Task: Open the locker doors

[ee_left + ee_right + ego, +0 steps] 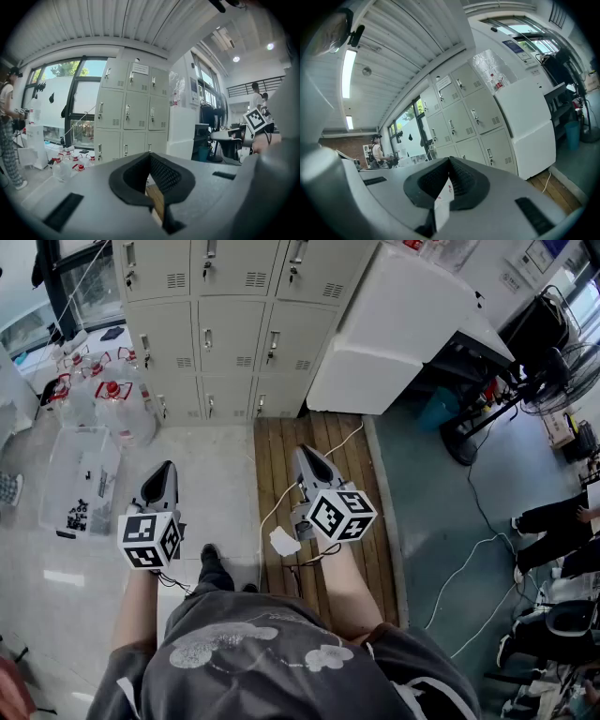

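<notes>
The grey lockers (230,324) stand against the far wall, three columns wide, with every door shut. They also show ahead as lockers (133,110) and lockers (468,117). My left gripper (169,467) is held well short of them over the pale floor, its jaws together and empty at the left gripper tip (150,155). My right gripper (307,452) hovers over the wooden boards, pointing at the lockers, jaws shut at the right gripper tip (450,160). A white paper slip (443,201) sits in the slit behind the right tips.
A large white cabinet (394,324) stands right of the lockers. Red-capped water bottles (112,404) and a clear plastic bin (80,479) lie on the floor at left. Wooden boards (323,432), a white cable (469,559), a fan (562,381) and seated people (553,517) are at right.
</notes>
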`<state>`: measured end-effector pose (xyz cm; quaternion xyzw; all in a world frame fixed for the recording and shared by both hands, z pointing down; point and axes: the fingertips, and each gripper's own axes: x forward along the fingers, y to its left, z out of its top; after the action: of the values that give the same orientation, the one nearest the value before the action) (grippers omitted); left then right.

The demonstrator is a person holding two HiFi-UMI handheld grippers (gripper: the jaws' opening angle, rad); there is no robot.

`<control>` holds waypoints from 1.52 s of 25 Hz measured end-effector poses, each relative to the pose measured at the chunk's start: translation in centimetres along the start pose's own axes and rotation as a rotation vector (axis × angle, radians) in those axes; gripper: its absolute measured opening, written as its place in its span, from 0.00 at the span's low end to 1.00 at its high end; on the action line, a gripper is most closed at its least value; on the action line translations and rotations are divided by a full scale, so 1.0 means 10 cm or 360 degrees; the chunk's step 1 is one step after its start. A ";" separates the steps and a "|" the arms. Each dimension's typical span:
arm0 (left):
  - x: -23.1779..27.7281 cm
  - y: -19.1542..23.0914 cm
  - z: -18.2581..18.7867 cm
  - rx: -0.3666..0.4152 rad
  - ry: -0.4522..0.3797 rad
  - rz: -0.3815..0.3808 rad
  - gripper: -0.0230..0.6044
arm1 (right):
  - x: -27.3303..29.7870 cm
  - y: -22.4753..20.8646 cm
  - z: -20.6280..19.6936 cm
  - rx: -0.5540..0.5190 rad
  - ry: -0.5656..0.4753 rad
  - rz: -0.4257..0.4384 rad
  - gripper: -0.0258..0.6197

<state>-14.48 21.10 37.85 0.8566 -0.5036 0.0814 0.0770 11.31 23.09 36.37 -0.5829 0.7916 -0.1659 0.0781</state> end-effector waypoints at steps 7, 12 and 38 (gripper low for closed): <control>-0.22 -0.07 -0.15 -0.0052 0.0009 0.0018 0.05 | -0.17 0.08 -0.07 -0.0012 0.0017 0.0025 0.09; -0.28 -0.06 -0.26 -0.0083 0.0029 0.0035 0.05 | -0.24 0.10 -0.12 -0.0015 0.0033 0.0026 0.09; 0.65 1.11 0.02 -0.0121 -0.0002 0.0030 0.05 | 1.29 0.05 0.04 -0.0097 0.0026 -0.0091 0.52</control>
<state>-21.11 10.21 39.64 0.8484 -0.5143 0.0624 0.1085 7.02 10.87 36.70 -0.6060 0.7799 -0.1486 0.0490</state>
